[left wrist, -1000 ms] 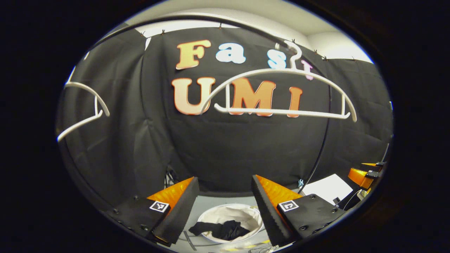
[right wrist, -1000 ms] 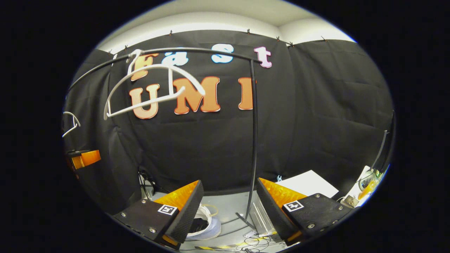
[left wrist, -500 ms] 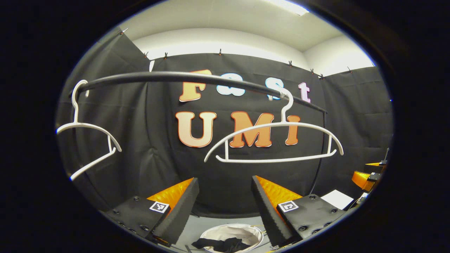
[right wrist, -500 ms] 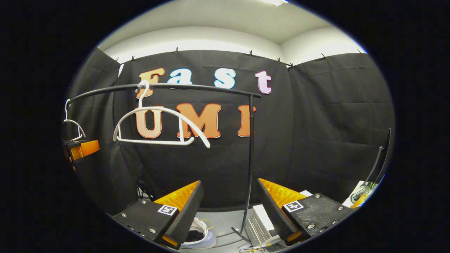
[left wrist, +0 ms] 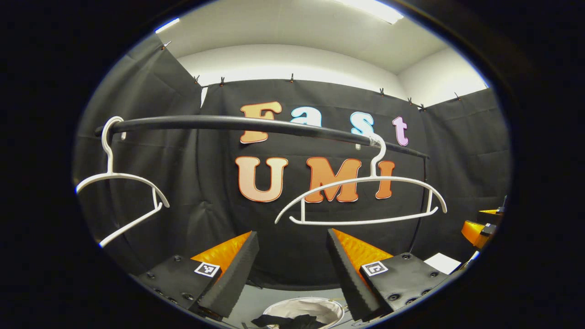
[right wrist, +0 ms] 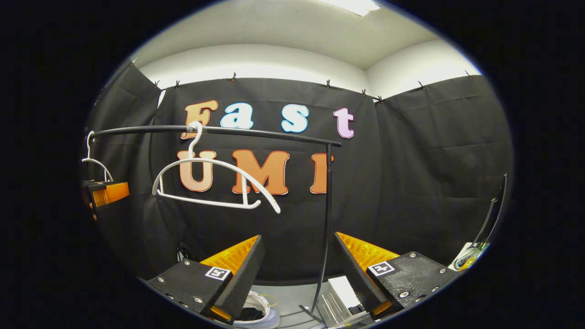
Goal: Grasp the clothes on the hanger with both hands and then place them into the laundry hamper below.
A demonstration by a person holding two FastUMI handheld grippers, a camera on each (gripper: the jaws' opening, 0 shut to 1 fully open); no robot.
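A bare white hanger hangs from the black rail; the right gripper view has the same hanger left of centre. A second bare white hanger hangs at the rail's left end. Low down stands a white laundry hamper with dark clothes inside it, and its rim peeks out beside a finger in the right gripper view. My left gripper is open and empty, well below the rail. My right gripper is open and empty too. The right gripper also shows at the left gripper view's right edge.
The rail's upright black post runs down between my right gripper's fingers to the grey floor. A white box lies by its foot. White paper sits on the floor at right. The other gripper shows at far left.
Both views have tilted upward: the rail and hangers dropped lower in frame, the ceiling came in, and the hamper slid to the bottom edge. The right hanger swung and settled.
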